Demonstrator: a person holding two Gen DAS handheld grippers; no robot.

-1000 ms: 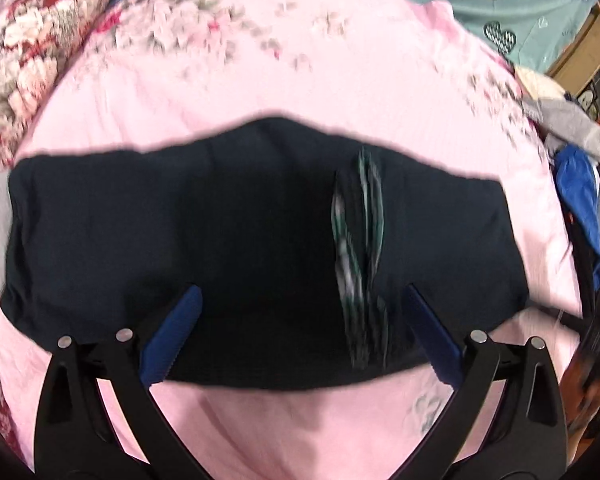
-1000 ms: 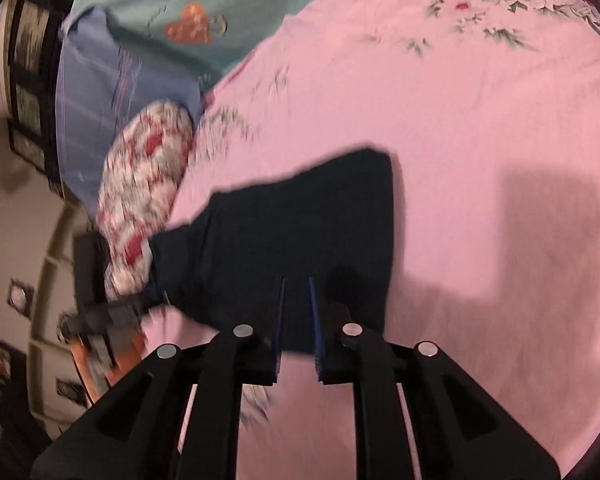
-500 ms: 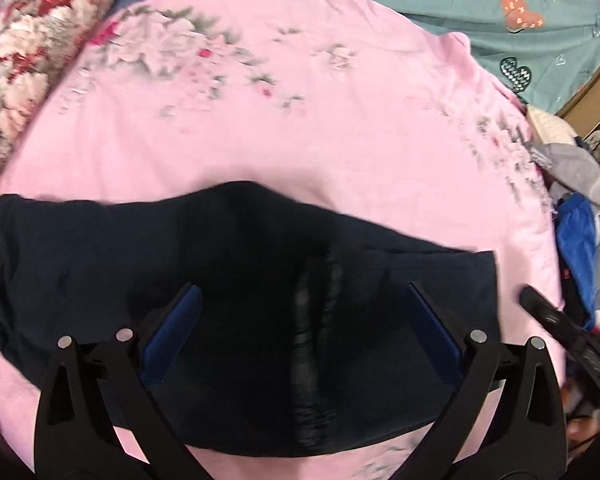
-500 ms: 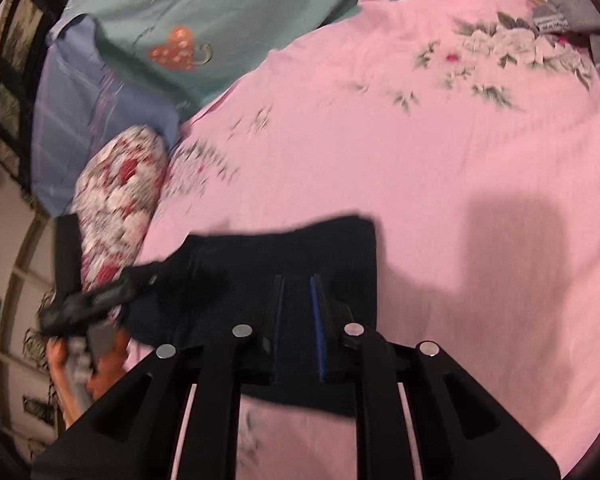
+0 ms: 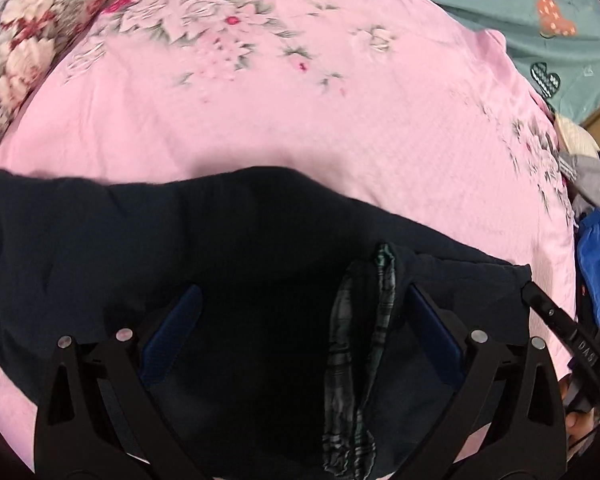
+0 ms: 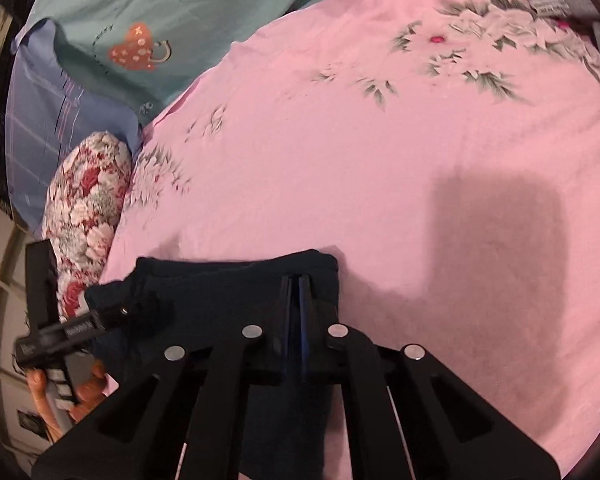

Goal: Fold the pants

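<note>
Under my left hand-held gripper [image 5: 300, 340], jaws wide w/ nothing held, pants [image 5: 180, 248] lie on bed [image 5: 300, 120], long axis crosswise. Right hand-held gripper [image 6: 296, 300] is clamped on pants' end, so nearer.

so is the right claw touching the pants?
Touching. Right wrist view: the right claw has its jaws closed on the edge of the dark pants, fabric pinched between them.
</note>
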